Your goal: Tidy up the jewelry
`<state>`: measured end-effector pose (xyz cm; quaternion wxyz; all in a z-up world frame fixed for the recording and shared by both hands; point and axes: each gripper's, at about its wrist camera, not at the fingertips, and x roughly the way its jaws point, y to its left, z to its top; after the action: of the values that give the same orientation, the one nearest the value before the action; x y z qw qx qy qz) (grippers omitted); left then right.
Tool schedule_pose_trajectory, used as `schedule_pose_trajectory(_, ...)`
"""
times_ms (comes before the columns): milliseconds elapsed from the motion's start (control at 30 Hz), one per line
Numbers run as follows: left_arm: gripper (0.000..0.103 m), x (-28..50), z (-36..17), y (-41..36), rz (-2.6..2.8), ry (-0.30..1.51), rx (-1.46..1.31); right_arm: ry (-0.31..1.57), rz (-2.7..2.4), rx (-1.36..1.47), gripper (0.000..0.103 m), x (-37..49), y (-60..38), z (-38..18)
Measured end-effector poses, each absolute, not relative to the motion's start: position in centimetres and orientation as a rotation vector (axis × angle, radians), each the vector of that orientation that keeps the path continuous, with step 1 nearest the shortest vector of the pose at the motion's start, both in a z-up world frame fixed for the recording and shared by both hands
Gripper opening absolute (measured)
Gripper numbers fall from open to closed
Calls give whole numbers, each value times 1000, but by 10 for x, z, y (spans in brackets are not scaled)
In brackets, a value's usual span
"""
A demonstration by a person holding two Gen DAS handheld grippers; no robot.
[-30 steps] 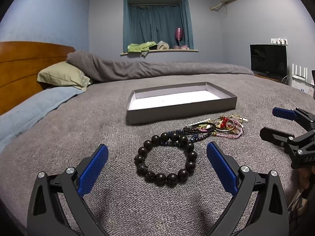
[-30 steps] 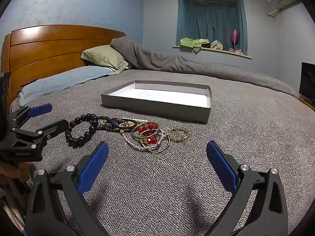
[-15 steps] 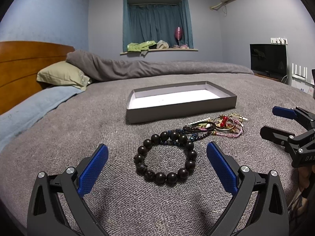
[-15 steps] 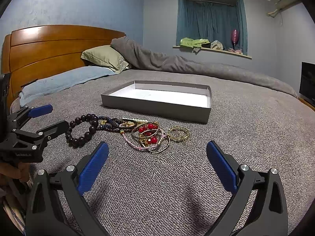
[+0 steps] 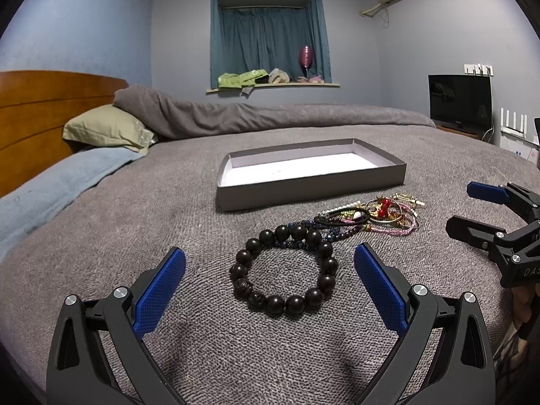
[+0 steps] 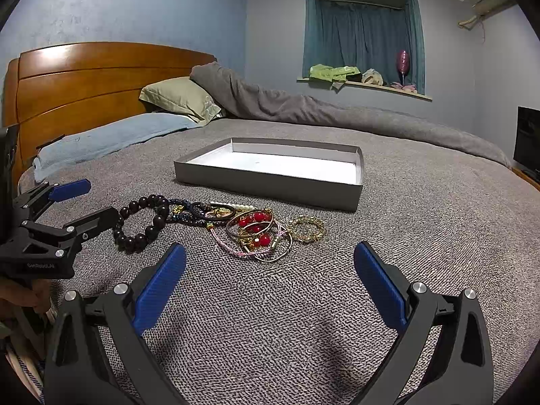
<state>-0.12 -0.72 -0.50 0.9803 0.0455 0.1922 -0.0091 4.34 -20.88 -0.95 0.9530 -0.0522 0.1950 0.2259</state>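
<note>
**Jewelry heaped in front of an empty grey box**

A dark beaded bracelet [image 5: 285,270] lies flat as an open ring on the grey bedspread, its far beads touching a strand of small blue beads [image 5: 303,244]. Beyond it a tangle of bangles and cords [image 6: 260,233] with red beads lies beside a gold chain bracelet [image 6: 308,229]. The shallow grey box [image 5: 310,190], white inside, sits empty just behind.

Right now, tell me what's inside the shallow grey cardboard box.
The grey cardboard box shows only a bare white floor, no jewelry inside. The strip behind its near wall is hidden.
</note>
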Motion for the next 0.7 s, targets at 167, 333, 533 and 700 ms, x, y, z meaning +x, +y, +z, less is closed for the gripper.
schedule_pose_trajectory(167,99,-2,-5,-7,-17,388,92,396,459,-106,98,43,-209,-9)
schedule_pose_trajectory(333,99,-1,-5,-5,-19,393,93,397,459,-106,98,43,-209,-9)
schedule_pose_trajectory(533,99,0,-5,-4,-21,400,91,399,462,-100,98,44,-209,-8)
schedule_pose_trajectory(700,99,3,-6,-2,-28,416,72,409,471,-86,98,45,-210,-6)
